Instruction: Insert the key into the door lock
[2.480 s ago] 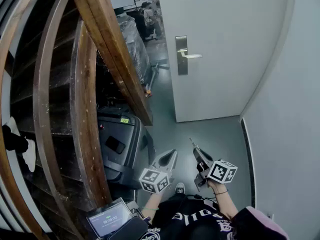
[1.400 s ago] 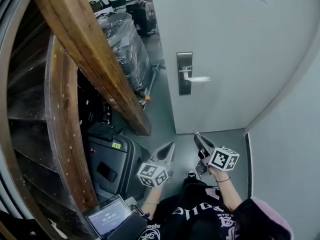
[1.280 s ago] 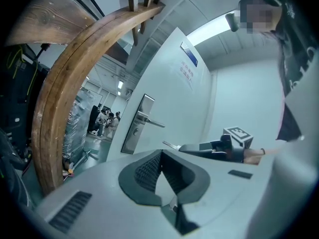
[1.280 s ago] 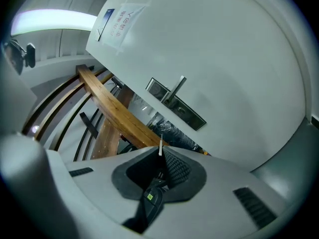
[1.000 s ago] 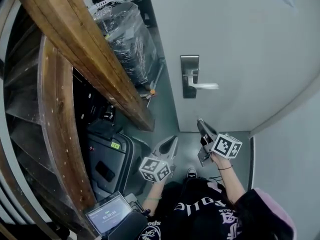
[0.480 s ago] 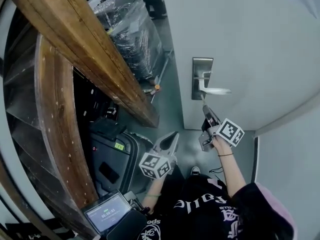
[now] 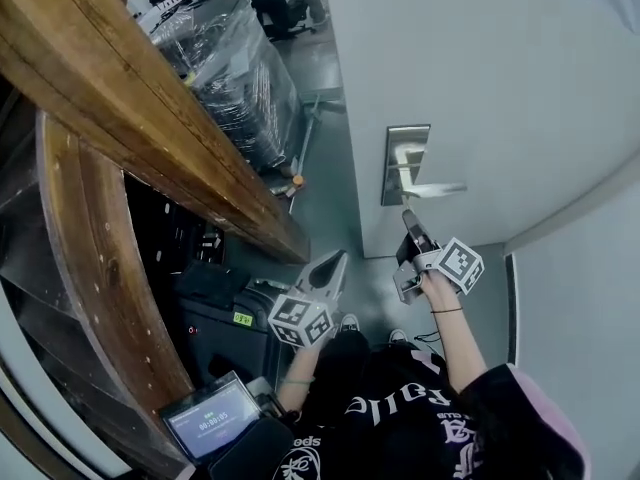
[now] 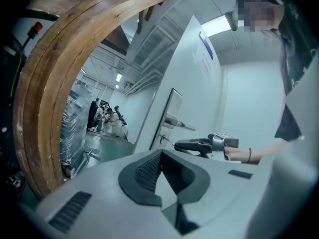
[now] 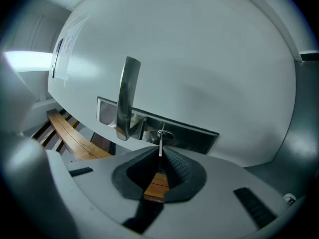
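White door point(image 7: 480, 58), silver lock plate point(image 7: 404, 164) and key point(image 9: 160, 144); grey right claw point(image 9: 160, 152), black ribbed pads point(image 9: 180, 171); black-and-white patterned cube point(image 7: 459, 265); brown wooden beam point(image 7: 130, 118).

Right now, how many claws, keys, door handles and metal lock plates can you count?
claws: 2, the left claw and the right claw
key: 1, pinched in the right claw
door handle: 1
lock plate: 1
Total: 5
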